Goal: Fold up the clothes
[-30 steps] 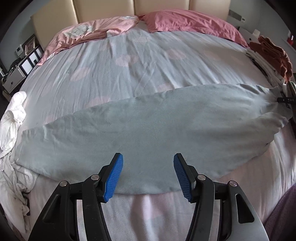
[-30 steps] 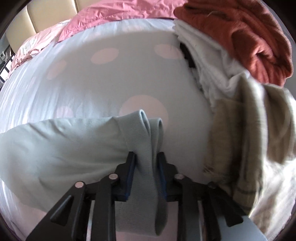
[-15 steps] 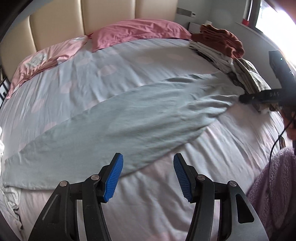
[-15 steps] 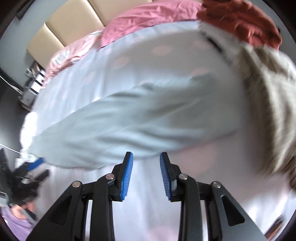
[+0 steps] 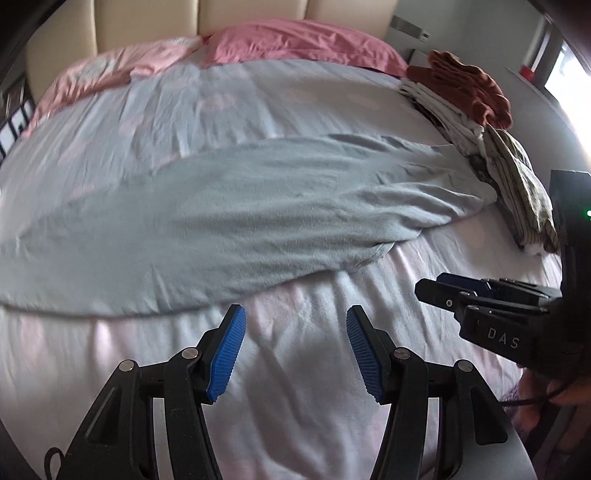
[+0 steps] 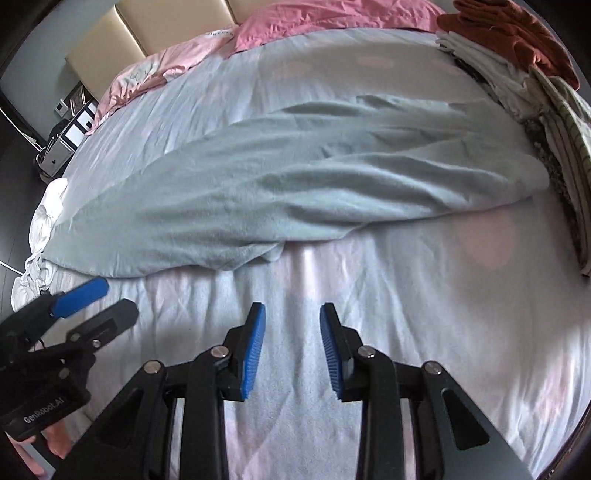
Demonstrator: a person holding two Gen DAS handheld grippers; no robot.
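my left tongs (image 5: 293, 347) and right tongs (image 6: 291, 345) hang released over the bed's (image 6: 406, 332) near edge; next i grasp the grey garment's (image 6: 295, 184) near hem to fold it.

A home bedroom: made bed (image 5: 332, 387), pink pillows (image 5: 303, 40), padded headboard (image 5: 255, 13)

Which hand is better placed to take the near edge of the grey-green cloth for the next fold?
Probably the left gripper: in its view the near edge of the grey-green cloth lies just ahead of its open jaws. The right gripper has more bare sheet before that edge.
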